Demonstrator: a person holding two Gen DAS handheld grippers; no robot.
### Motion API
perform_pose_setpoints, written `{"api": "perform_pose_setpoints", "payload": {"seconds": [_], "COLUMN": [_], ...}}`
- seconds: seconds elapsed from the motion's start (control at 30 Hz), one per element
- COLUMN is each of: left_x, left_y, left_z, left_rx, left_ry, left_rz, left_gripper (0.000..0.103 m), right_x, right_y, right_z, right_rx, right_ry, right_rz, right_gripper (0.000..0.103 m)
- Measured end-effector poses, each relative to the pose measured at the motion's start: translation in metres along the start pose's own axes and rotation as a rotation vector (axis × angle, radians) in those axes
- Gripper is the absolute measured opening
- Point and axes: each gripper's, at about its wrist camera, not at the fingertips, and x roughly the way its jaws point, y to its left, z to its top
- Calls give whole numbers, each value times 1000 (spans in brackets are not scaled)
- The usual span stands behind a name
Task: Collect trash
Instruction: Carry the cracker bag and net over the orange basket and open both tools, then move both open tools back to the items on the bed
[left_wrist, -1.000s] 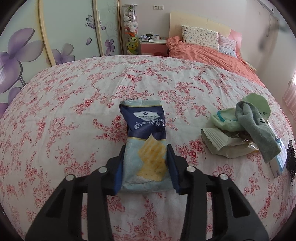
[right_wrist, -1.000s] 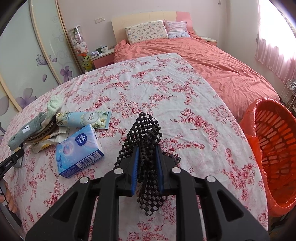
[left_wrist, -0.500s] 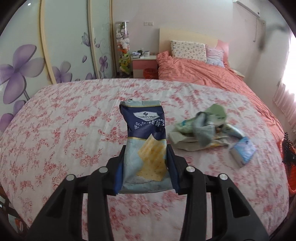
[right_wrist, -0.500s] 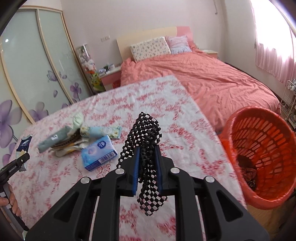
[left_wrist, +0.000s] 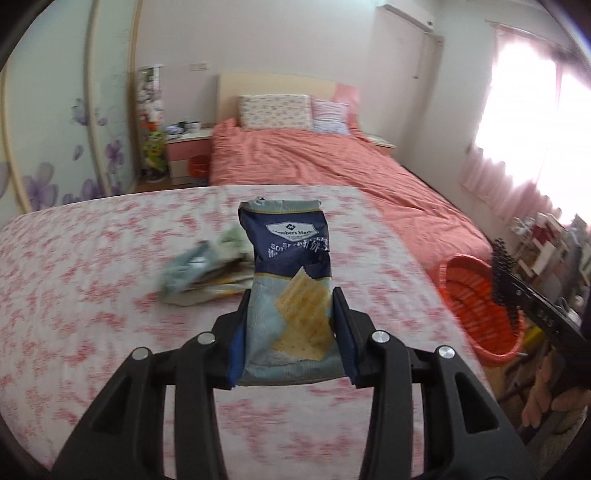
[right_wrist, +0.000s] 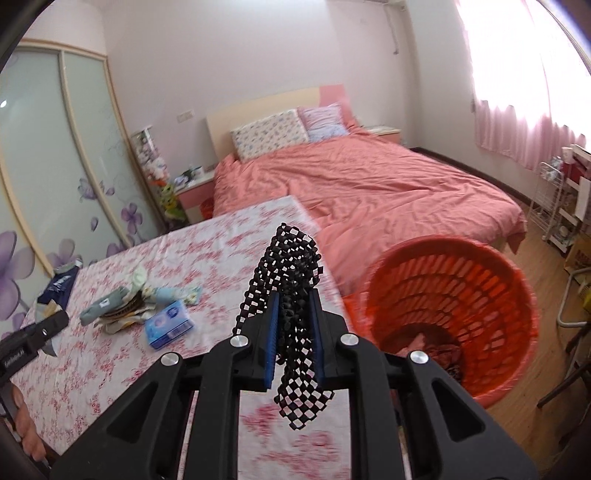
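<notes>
Black mesh (right_wrist: 291, 306) is pinched in your right hand-held gripper (right_wrist: 293, 325), a cracker bag (left_wrist: 291, 291) clamped part-open in your left hand-held gripper (left_wrist: 290, 328), both lifted off the surface (right_wrist: 229, 240), presumably for the orange basket (right_wrist: 454, 295) at 3 o'clock.

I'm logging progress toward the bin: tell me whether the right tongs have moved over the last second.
Yes. The right tongs, shut on the black mesh, have risen and swung toward the orange basket, which now shows whole beside the floral table.

orange basket (right_wrist: 448, 306) mouth open, unobstructed
</notes>
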Motion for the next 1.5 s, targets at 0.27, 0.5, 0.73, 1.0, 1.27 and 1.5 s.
{"api": "perform_pose_setpoints", "payload": {"seconds": [0.27, 0.5, 0.73, 1.0, 1.27, 1.5], "left_x": [28, 64, 114, 166, 159, 123], "left_y": [-103, -196, -253, -266, -222, -134], "left_z": [3, 1, -2, -6, -9, -3], "left_rx": [105, 212, 280, 284, 269, 246], "left_ry": [26, 60, 113, 181, 166, 90], "left_rz": [-205, -345, -394, -343, -237, -22], "left_gripper": [41, 41, 42, 60, 65, 66], "right_x": [-9, -1, 19, 42, 33, 31], "right_y": [-59, -110, -150, -167, -151, -115], "right_z": [6, 8, 11, 6, -1, -5], "right_rx": [96, 189, 275, 284, 218, 116], "right_ry": [-34, -49, -45, 0, -2, 11], "right_rz": [-61, -89, -103, -102, -143, -144], "right_gripper": [16, 16, 16, 42, 61, 64]}}
